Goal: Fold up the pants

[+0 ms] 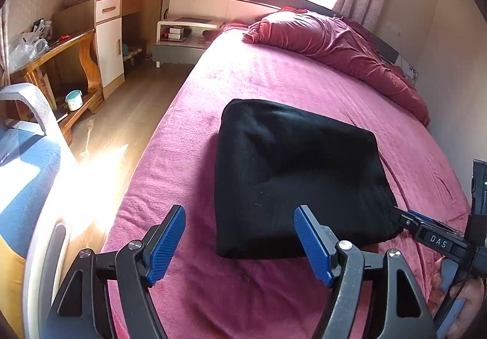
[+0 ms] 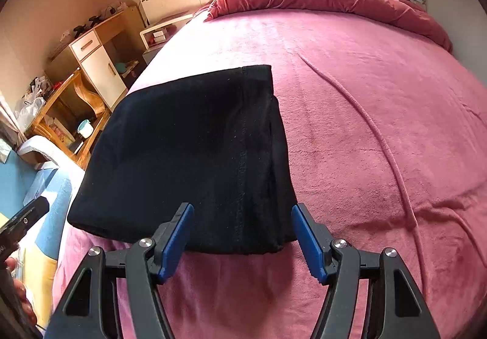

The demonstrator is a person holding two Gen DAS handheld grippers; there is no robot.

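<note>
Black pants (image 1: 292,174) lie folded into a compact rectangle on the pink bed cover (image 1: 274,71). In the left wrist view my left gripper (image 1: 240,214) hovers open just short of the bundle's near edge, nothing between its blue pads. The right gripper (image 1: 408,218) shows at the right edge beside the bundle's near right corner, held by a hand (image 1: 462,293). In the right wrist view the same pants (image 2: 188,156) fill the middle, and my right gripper (image 2: 242,211) stands open above the near edge, pads apart from the cloth.
A crumpled red duvet (image 1: 341,43) lies at the head of the bed. Left of the bed are a wooden floor (image 1: 121,126), a wooden desk with a white cabinet (image 1: 106,43) and a nightstand (image 1: 182,37). A raised crease (image 2: 380,132) runs across the cover to the pants' right.
</note>
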